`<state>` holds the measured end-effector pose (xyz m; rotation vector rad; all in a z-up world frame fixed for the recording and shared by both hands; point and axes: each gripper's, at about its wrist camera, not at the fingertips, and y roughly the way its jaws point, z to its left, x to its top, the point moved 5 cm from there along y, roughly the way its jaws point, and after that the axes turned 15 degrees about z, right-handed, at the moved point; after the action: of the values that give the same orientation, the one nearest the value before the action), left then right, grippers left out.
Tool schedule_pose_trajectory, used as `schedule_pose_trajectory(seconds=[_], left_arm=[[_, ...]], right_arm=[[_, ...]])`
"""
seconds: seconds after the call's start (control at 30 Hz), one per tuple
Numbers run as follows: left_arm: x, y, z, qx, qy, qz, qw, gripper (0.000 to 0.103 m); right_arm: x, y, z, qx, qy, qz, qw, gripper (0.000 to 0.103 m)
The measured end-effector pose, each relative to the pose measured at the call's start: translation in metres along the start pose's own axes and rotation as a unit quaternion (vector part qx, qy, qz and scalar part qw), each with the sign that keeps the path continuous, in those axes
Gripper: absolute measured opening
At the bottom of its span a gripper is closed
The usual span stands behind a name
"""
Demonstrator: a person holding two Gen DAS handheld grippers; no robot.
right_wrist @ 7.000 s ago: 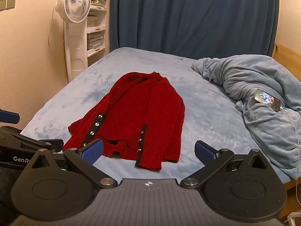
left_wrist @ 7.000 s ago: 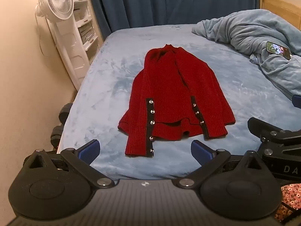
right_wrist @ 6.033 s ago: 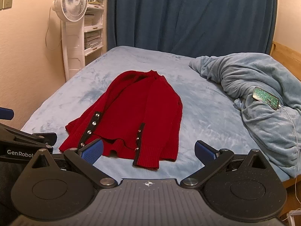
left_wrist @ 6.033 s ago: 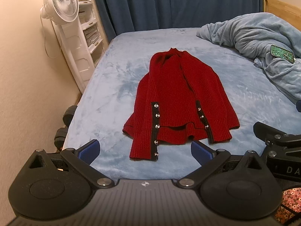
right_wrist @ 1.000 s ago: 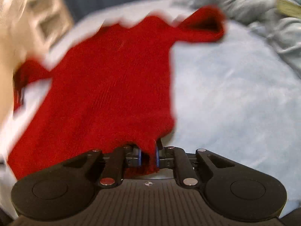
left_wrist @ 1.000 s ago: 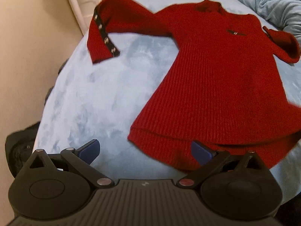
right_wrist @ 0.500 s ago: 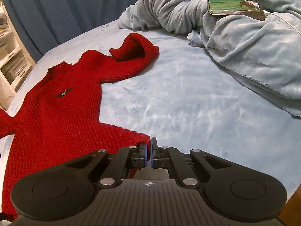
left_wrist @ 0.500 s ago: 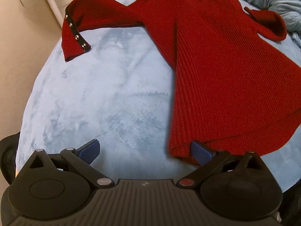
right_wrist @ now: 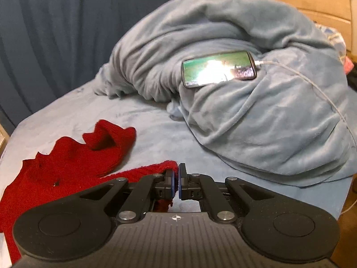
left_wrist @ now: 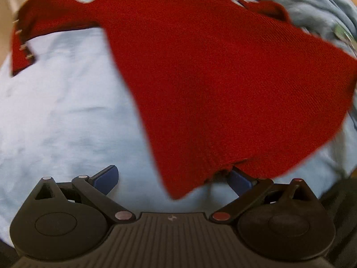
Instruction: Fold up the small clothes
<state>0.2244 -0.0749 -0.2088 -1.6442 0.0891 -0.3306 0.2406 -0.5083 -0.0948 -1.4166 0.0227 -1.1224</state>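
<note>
- Right tool (right_wrist: 176, 184) is pinched together on the hem of the red sweater (right_wrist: 67, 156), with red knit caught between its blue pads (right_wrist: 170, 184).
- Left tool (left_wrist: 173, 179) is wide apart; a lower corner of the red sweater (left_wrist: 212, 78) hangs between its fingers, and the knit brushes the right blue fingertip (left_wrist: 239, 182). I cannot tell whether it presses there.
- The sweater lies spread across the light blue bed (left_wrist: 55, 111), one sleeve (left_wrist: 33, 29) with a dark buttoned cuff stretched toward the left edge, the other sleeve (right_wrist: 111, 138) bunched up near the blanket.
- A rumpled grey-blue blanket (right_wrist: 245, 111) is heaped at the far side of the bed, with a lit phone (right_wrist: 218, 68) resting on it, its white cable (right_wrist: 312, 82) trailing right.
- Dark blue curtains (right_wrist: 67, 33) hang behind the bed; a wooden headboard (right_wrist: 290, 0) shows at top right.
</note>
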Motion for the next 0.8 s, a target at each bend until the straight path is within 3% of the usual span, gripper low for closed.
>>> schedule_pose_trajectory(seconds=[0.17,0.23,0.3,0.43,0.5,0.6,0.73,0.8], left_arm=[[0.005,0.016,-0.008,0.01,-0.007,-0.008,0.9999,0.103],[0.008,0.024,0.006,0.018,-0.044,0.003,0.9989,0.103],[0.008,0.026,0.024,0.001,-0.092,0.011,0.9957,0.103],[0.002,0.018,0.059,-0.012,-0.183,0.005,0.9831,0.103],[0.0,0.006,0.081,0.014,-0.228,-0.017,0.9733,0.103],[-0.002,0.005,0.107,0.013,-0.265,-0.021,0.964,0.103],[-0.001,0.017,0.092,0.035,-0.221,0.007,0.9746,0.103],[-0.001,0.021,0.075,0.03,-0.191,0.016,0.981,0.103]], right_arm=[[0.003,0.014,0.008,-0.011,-0.024,0.005,1.0,0.002],[0.0,0.017,0.006,-0.01,-0.023,0.016,1.0,0.002],[-0.004,0.02,0.002,-0.01,-0.026,0.024,0.999,0.002],[-0.014,0.03,-0.004,-0.009,-0.022,0.047,0.999,0.002],[-0.017,0.032,-0.007,-0.006,-0.017,0.052,0.998,0.002],[-0.02,0.035,-0.008,-0.005,-0.011,0.057,0.998,0.002],[-0.02,0.036,-0.008,-0.006,-0.008,0.057,0.998,0.002],[-0.02,0.037,-0.008,-0.006,-0.008,0.06,0.998,0.002]])
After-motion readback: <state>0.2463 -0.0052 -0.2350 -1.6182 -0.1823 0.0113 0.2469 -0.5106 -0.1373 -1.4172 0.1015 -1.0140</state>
